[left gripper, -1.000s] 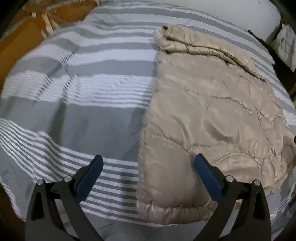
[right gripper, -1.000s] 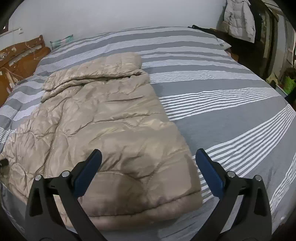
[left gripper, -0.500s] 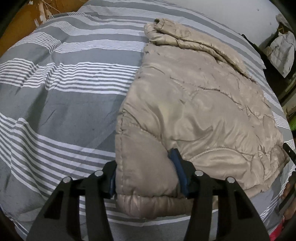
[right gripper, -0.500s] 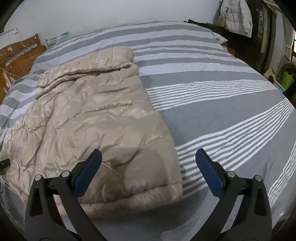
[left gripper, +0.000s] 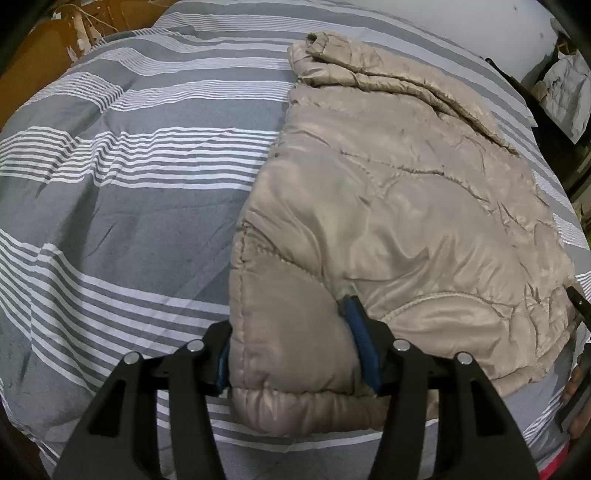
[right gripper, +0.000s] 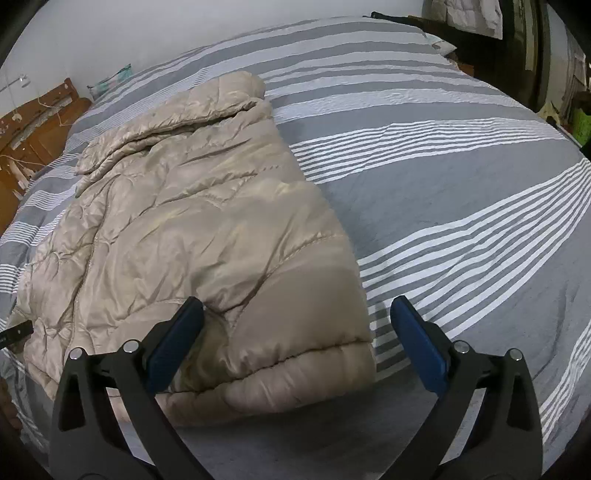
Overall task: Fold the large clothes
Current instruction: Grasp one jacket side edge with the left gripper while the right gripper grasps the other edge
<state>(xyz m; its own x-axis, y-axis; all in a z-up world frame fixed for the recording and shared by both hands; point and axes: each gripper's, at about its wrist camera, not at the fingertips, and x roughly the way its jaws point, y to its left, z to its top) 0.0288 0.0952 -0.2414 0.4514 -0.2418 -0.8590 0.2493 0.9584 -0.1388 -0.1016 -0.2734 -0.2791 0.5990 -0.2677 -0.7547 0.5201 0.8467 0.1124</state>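
Observation:
A beige quilted puffer jacket [left gripper: 388, 221] lies folded lengthwise on the grey-and-white striped bed cover [left gripper: 129, 221], its collar end far from me. My left gripper [left gripper: 291, 347] is at the jacket's near left corner. Its blue pads press into the padded hem from both sides, and the jaws are opening slightly with the corner bunched between them. In the right wrist view the jacket [right gripper: 192, 221] fills the left half. My right gripper [right gripper: 295, 339] stands open astride the near right corner, one pad over the fabric and one over the bed cover [right gripper: 461, 184].
A wooden headboard [right gripper: 33, 125] runs along the bed's left side. A pale jacket [right gripper: 465, 14] hangs by dark furniture at the far right. The right gripper's black tip [left gripper: 578, 306] and a hand [left gripper: 576, 387] show at the left wrist view's right edge.
My left gripper came forward and closed its wide-open jaws onto the jacket's near left corner. My right gripper sank closer to the near right corner and stayed open.

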